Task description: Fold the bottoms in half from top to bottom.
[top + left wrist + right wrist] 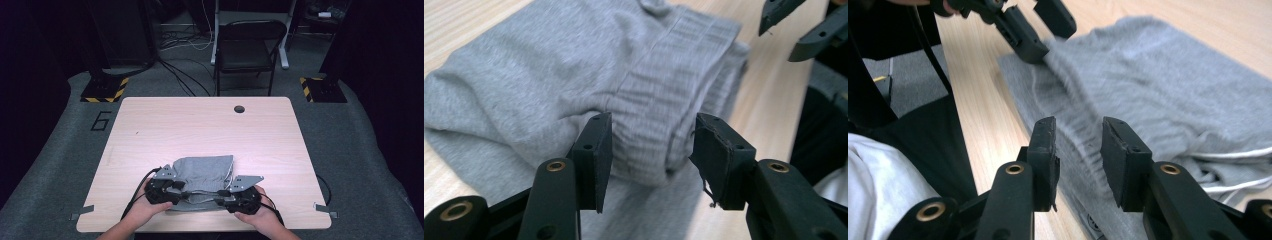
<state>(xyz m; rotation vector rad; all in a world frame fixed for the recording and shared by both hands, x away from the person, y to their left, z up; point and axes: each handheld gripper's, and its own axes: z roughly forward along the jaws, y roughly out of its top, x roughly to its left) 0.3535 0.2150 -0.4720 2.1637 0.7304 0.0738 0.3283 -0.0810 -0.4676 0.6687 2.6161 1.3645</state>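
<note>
A folded grey garment (205,172) lies on the wooden counter (200,125) near its front edge, its ribbed waistband toward the person. The left gripper (651,145) has its fingers apart with a bulge of the ribbed band between them; the pads seem not to press on the cloth, though the close view leaves that unsure. The right gripper (1078,150) holds its fingers apart above the garment's near edge, with blurred cloth showing through the gap. A white drawstring (1228,155) lies across the fabric beside the right gripper.
</note>
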